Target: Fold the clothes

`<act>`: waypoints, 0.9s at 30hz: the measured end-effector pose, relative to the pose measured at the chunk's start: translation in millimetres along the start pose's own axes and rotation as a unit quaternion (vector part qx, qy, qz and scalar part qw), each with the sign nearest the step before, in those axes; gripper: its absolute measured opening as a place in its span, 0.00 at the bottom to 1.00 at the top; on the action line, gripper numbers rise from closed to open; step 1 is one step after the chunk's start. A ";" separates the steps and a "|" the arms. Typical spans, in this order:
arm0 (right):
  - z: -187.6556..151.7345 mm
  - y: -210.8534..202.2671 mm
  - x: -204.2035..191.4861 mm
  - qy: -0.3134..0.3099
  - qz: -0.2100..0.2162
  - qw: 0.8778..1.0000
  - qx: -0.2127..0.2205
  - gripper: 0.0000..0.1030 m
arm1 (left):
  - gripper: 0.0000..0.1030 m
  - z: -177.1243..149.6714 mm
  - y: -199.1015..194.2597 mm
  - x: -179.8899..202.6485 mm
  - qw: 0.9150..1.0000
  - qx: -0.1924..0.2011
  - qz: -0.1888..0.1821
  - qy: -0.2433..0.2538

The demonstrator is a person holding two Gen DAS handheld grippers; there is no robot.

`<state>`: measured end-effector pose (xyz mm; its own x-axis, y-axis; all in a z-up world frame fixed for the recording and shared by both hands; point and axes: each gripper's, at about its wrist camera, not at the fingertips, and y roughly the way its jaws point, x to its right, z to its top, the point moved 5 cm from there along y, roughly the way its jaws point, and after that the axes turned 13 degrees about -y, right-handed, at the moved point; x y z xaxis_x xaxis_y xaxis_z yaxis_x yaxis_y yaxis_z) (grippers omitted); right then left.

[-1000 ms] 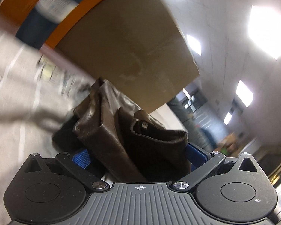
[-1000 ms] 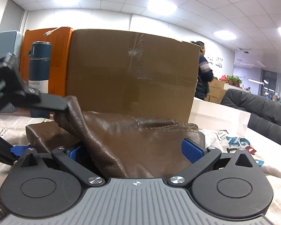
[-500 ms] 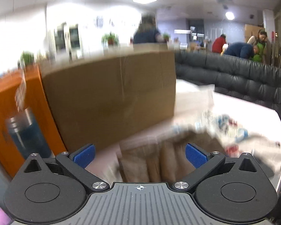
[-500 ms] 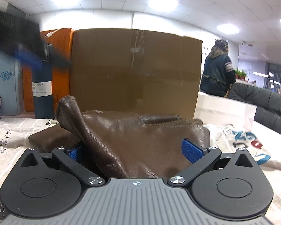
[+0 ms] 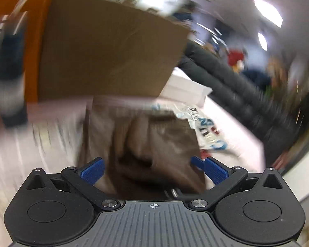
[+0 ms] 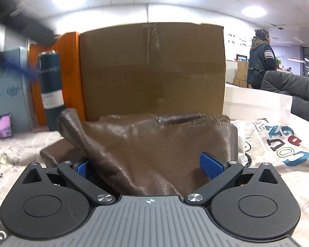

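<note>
A brown leather garment (image 6: 154, 144) lies bunched on the printed cloth-covered table. My right gripper (image 6: 148, 166) is low over it with its blue pads wide apart, the leather bulging between them. My left gripper (image 5: 152, 169) is open above the same garment (image 5: 146, 144), looking down on it; this view is motion-blurred. The left gripper also shows as a dark blur at the upper left of the right wrist view (image 6: 20, 24). A white printed T-shirt (image 6: 278, 144) lies right of the leather.
A big cardboard box (image 6: 152, 68) stands right behind the garment. An orange box (image 6: 57, 74) and a dark blue bottle (image 6: 50, 88) stand at the left. A white box (image 6: 255, 100) and a black sofa (image 6: 292, 86) are to the right.
My left gripper let go of the leather, swung up and away, and now points down at the garment from above. My right gripper stayed low over the leather.
</note>
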<state>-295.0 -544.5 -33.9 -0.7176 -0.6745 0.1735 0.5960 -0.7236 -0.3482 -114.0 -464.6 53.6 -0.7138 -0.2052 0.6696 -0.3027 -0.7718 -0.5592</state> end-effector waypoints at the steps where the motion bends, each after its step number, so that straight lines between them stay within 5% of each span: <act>1: 0.0 1.7 2.1 0.004 -0.006 1.000 -0.005 1.00 | 1.00 -6.3 2.3 -10.7 0.999 -0.006 -0.024 -0.035; 4: -2.1 4.4 10.1 0.027 -0.017 0.999 -0.011 1.00 | 1.00 -23.6 16.1 -32.2 0.994 -0.018 -0.055 -0.097; 10: -4.8 4.7 15.1 0.042 -0.011 0.999 -0.008 1.00 | 1.00 -30.7 49.3 -63.2 0.986 -0.022 -0.058 -0.156; 13: -5.7 4.9 16.8 0.048 -0.008 0.999 -0.008 1.00 | 1.00 -25.7 59.2 -70.5 0.989 0.000 -0.035 -0.146; 27: -6.4 3.2 20.8 0.068 0.005 0.998 -0.003 1.00 | 1.00 -7.0 50.7 -54.7 0.993 0.016 -0.047 -0.104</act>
<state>-310.3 -560.0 -37.2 -0.7548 -0.6546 0.0435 0.6007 -0.7163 -0.3551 -94.8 -488.3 -14.8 -0.5358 -0.2493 0.8067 -0.3388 -0.8116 -0.4759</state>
